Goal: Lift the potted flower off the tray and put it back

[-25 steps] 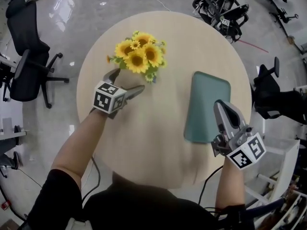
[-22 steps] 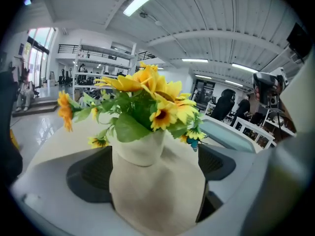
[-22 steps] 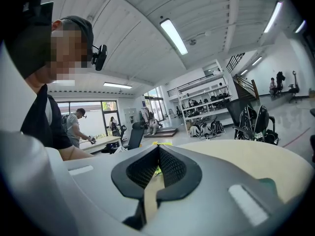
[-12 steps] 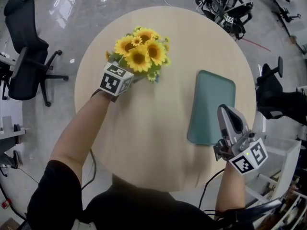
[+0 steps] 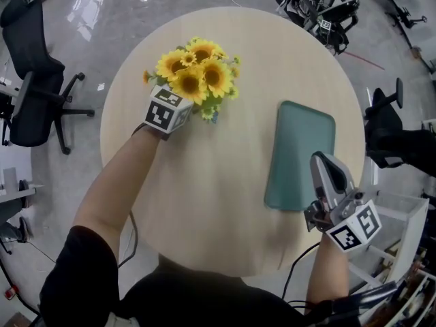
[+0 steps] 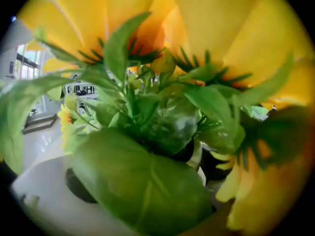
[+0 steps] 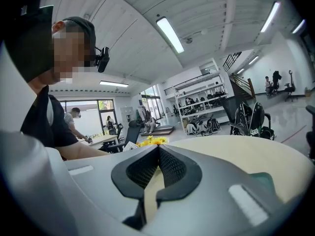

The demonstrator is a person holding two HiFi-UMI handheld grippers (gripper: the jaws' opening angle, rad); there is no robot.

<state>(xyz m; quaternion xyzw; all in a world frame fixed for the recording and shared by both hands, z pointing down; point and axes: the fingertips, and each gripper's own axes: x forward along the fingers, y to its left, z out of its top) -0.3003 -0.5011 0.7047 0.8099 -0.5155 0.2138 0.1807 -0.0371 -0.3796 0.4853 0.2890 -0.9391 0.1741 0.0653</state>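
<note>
Head view: the potted flower [image 5: 194, 73] stands on the round counter [image 5: 204, 189], well apart from the empty teal tray [image 5: 300, 152]. The left gripper [image 5: 178, 104] reaches under the blooms. The right gripper [image 5: 321, 163] hovers by the tray's near right corner.

Left gripper view: leaves and yellow petals fill the frame. One white jaw shows far to the side, and whether the gripper clamps the pot cannot be told.

Right gripper view: the jaws are pressed together with nothing between them.
</note>
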